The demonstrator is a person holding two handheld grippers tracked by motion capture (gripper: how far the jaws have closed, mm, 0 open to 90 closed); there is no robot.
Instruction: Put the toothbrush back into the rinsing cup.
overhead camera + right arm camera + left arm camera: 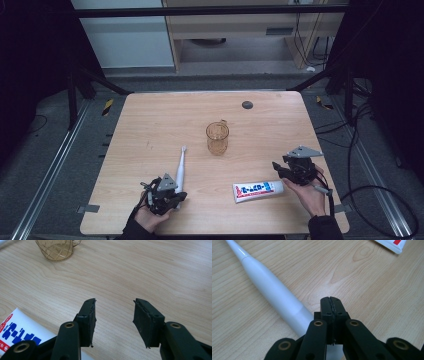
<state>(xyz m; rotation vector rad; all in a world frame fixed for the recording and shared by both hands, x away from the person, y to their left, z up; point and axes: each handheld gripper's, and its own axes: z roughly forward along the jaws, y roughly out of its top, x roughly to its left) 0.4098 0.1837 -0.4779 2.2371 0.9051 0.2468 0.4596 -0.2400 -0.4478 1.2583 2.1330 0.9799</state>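
Two grippers noted. Left gripper [331, 300]: fingers pressed together, empty, just beside the toothbrush [180, 167] lying flat on the tabletop [150, 125]. Right gripper [113, 322]: fingers apart, empty. Toothbrush judged light, rigid, slippery; grasp the thick handle.

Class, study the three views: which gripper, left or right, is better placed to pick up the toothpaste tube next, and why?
The right gripper. It sits just past the toothpaste tube's cap end with its jaws open and empty. The left gripper is shut, with nothing between its jaws, beside the white toothbrush, farther from the tube.
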